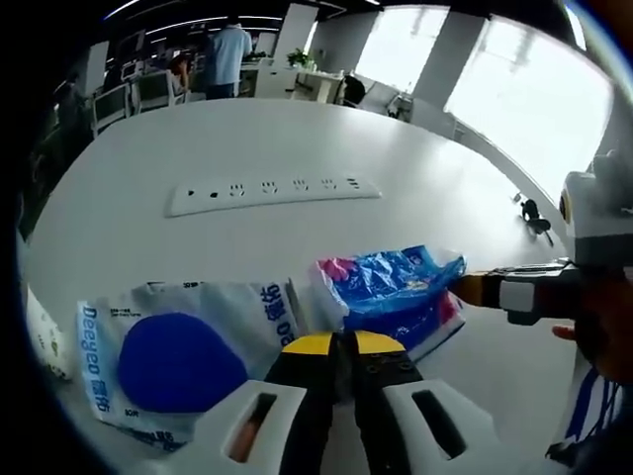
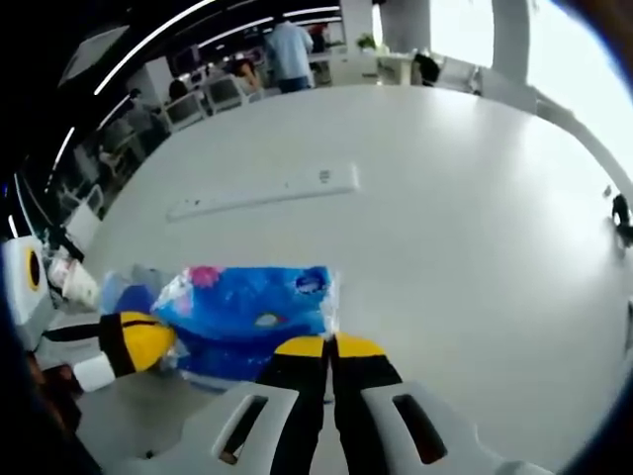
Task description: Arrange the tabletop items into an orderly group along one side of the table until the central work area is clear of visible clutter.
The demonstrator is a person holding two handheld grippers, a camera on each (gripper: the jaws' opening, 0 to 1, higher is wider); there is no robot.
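Note:
A blue plastic tissue pack (image 1: pixel 396 292) (image 2: pixel 252 307) lies on the white table (image 1: pixel 297 139) (image 2: pixel 445 198). Left of it lies a flat white pack with a blue disc (image 1: pixel 178 341), partly seen behind the blue one (image 2: pixel 119 287). My left gripper (image 1: pixel 341 344) (image 2: pixel 148 338) has its jaws shut, yellow tips at the seam between the two packs, touching the blue pack's near corner. My right gripper (image 2: pixel 331 346) (image 1: pixel 473 289) is shut on the wrapper edge at the blue pack's other end.
A long white power strip (image 1: pixel 272 193) (image 2: pixel 262 193) lies across the middle of the table. A small black object (image 1: pixel 534 218) (image 2: pixel 621 213) sits near the right edge. Another small white packet (image 1: pixel 40 336) (image 2: pixel 74 277) lies at far left. People (image 1: pixel 227 54) stand at desks beyond.

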